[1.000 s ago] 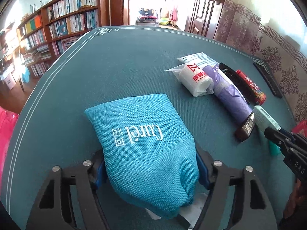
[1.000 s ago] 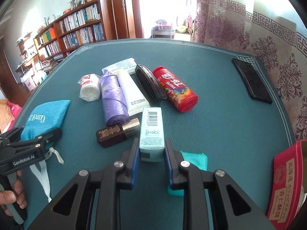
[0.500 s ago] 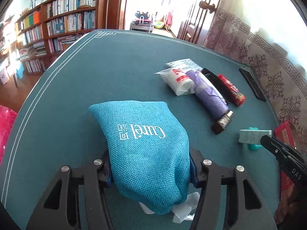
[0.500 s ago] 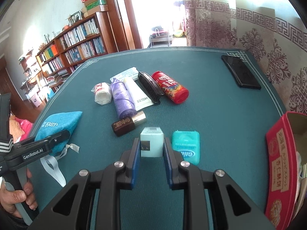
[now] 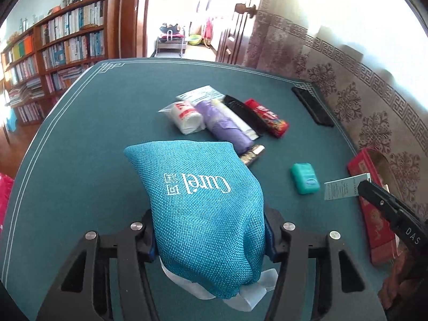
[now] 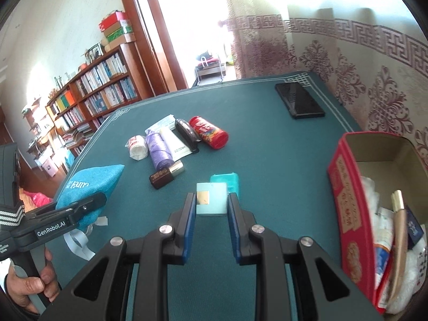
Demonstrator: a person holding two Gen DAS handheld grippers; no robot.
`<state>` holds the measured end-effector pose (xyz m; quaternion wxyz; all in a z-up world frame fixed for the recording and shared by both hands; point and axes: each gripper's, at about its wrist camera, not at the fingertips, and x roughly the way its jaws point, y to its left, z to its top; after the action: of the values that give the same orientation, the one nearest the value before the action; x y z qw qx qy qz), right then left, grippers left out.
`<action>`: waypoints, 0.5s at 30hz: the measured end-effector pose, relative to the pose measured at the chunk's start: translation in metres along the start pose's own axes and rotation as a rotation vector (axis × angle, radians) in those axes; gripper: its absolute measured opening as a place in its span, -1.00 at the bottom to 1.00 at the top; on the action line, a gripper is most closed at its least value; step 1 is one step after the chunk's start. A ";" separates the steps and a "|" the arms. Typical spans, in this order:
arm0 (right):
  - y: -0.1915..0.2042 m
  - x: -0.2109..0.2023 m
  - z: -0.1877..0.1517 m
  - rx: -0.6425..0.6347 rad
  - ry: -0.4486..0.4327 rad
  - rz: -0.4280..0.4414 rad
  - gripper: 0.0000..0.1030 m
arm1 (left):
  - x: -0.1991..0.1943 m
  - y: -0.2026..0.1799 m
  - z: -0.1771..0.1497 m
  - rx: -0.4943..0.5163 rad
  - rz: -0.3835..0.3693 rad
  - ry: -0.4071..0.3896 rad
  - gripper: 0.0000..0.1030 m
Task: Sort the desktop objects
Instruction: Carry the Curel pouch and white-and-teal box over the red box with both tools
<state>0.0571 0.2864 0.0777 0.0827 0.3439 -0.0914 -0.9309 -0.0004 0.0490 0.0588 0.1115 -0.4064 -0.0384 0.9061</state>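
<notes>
A: Which words are showing clearly?
B: "Curel" is showing in white on the teal pouch (image 5: pixel 206 208), and "GenRobot.AI" is showing on the left claw (image 6: pixel 80 208).
A: Anything else?
B: "DAS" is showing on the right claw (image 5: pixel 358 187); the red tin's (image 6: pixel 347 200) characters are blurring.

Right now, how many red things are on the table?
2: the red candy tube lying at the end of the row of things, and the red box standing open at the table's right edge.

A teal woven drawstring pouch (image 5: pixel 206 208) sits between the left fingers (image 5: pixel 147 238). A pale green cardboard carton (image 6: pixel 211 199) sits between the right fingers (image 6: pixel 188 219); a teal plastic floss case (image 6: pixel 226 182) lies just beyond them, and an open red tin box (image 6: pixel 347 200) stands to their right.
</notes>
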 end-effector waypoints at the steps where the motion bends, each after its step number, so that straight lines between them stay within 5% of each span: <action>1: -0.003 -0.007 0.000 0.008 -0.014 -0.006 -0.50 | -0.002 -0.006 0.000 0.009 -0.005 -0.003 0.16; 15: -0.084 -0.097 -0.003 0.135 -0.200 -0.197 -0.50 | -0.016 -0.091 -0.002 0.152 -0.098 -0.016 0.16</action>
<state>0.1241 0.3884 0.1173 -0.0417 0.2616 -0.1273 -0.9558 0.0272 0.1334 0.0838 0.1860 -0.3872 0.0097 0.9030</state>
